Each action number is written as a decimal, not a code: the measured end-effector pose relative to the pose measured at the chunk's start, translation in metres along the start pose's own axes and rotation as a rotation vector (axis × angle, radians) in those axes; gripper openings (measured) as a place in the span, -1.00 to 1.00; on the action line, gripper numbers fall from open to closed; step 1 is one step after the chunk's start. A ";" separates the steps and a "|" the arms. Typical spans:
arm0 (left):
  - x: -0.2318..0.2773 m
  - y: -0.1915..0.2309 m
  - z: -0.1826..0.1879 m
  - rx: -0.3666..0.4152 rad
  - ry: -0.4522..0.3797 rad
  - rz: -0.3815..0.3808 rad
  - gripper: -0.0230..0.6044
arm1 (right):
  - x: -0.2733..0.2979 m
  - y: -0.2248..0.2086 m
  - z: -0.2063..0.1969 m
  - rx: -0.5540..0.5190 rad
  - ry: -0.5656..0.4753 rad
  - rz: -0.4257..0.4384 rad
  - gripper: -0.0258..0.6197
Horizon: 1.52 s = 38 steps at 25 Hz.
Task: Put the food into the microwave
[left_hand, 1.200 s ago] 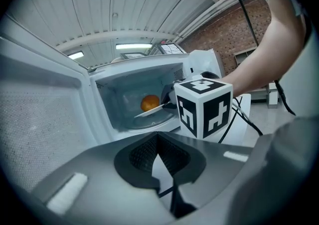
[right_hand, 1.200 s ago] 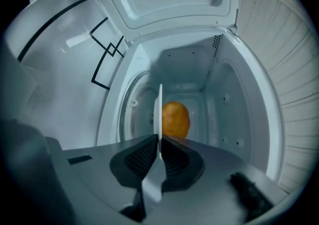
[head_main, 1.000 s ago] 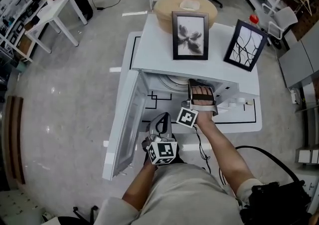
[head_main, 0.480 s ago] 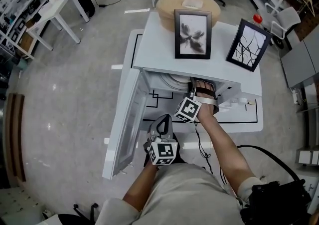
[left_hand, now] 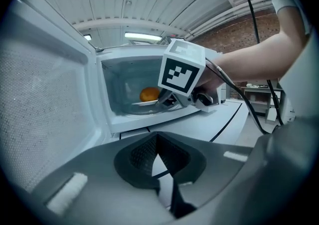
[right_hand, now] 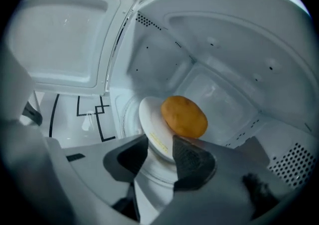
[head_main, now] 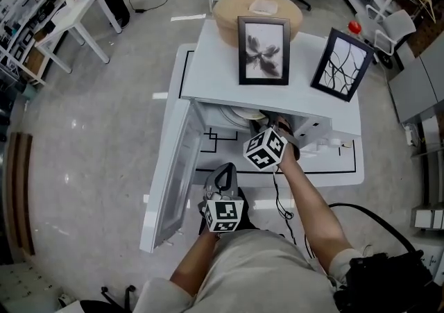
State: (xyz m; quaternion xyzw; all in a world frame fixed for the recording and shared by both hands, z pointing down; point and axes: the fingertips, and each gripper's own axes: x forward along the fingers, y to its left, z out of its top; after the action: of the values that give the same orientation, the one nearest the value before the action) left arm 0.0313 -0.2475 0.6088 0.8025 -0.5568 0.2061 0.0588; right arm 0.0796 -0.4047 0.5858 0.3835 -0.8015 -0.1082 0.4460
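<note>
Right claw (right_hand: pixel 160 145) in the microwave (right_hand: pixel 224 44) — jaws just parting, plate (right_hand: pixel 149 119) rim between them; left claw (left_hand: pixel 157 136) pinched together, empty.

My left gripper (left_hand: pixel 158 139) grey plastic, dark ribbed pads (left_hand: pixel 141 155), right gripper (right_hand: pixel 160 145) same, black-and-white marker cubes (head_main: pixel 264 149) on both, thin black cable (left_hand: pixel 251 19) upper right, beige clothing (head_main: pixel 253 270) lower centre

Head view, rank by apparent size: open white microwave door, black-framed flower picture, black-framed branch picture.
1. the open white microwave door
2. the black-framed flower picture and the black-framed branch picture: alike, left unranked
</note>
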 end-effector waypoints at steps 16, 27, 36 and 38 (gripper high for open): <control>0.009 -0.005 0.000 -0.039 0.032 -0.063 -0.91 | 0.000 -0.002 0.001 0.267 -0.065 0.147 -0.35; 0.014 -0.005 0.013 -0.078 0.054 -0.088 -0.91 | -0.019 -0.004 0.011 0.332 -0.158 0.169 -0.26; -0.004 -0.013 0.032 -0.057 0.048 -0.095 -0.91 | -0.079 0.016 0.006 0.466 -0.243 0.177 -0.27; -0.013 -0.018 0.036 -0.056 0.042 -0.102 -0.91 | -0.097 0.024 0.005 0.509 -0.261 0.194 -0.28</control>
State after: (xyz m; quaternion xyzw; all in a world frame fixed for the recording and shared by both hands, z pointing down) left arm 0.0539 -0.2408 0.5738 0.8233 -0.5195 0.2040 0.1031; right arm 0.0930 -0.3205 0.5338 0.3876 -0.8863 0.0908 0.2368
